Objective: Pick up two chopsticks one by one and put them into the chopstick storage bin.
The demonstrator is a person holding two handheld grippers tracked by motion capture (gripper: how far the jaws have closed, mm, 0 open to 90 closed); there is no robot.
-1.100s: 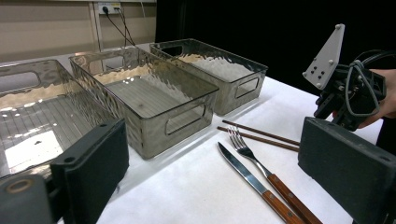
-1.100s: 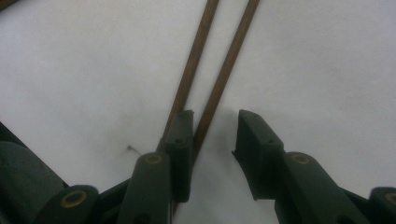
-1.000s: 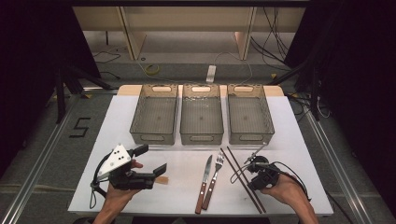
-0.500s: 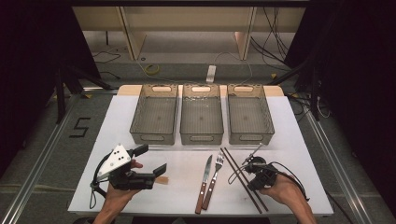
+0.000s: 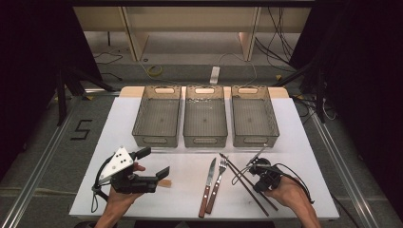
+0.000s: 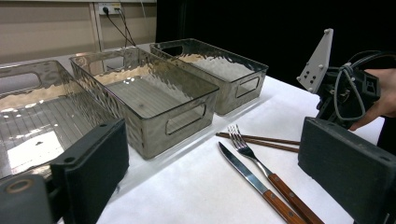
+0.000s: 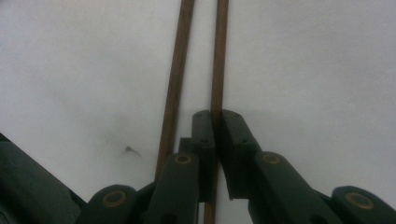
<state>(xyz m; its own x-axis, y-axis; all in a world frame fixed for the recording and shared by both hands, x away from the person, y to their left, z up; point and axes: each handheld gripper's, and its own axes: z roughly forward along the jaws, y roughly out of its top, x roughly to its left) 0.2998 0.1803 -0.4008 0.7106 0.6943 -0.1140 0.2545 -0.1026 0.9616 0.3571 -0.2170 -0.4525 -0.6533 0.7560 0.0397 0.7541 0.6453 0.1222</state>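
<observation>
Two dark wooden chopsticks lie side by side on the white table, right of a wood-handled knife and fork. My right gripper points down at them. In the right gripper view its jaws have just been closing and now pinch the right-hand chopstick. The other chopstick lies free just beside the left jaw. My left gripper rests at the table's front left, open and with nothing between its fingers. In the left gripper view the knife, fork and chopsticks lie ahead.
Three smoky clear plastic bins stand in a row at the back: left, middle, right. Nothing lies in them. The right gripper's cable loops near the table's right front corner. Dark floor surrounds the table.
</observation>
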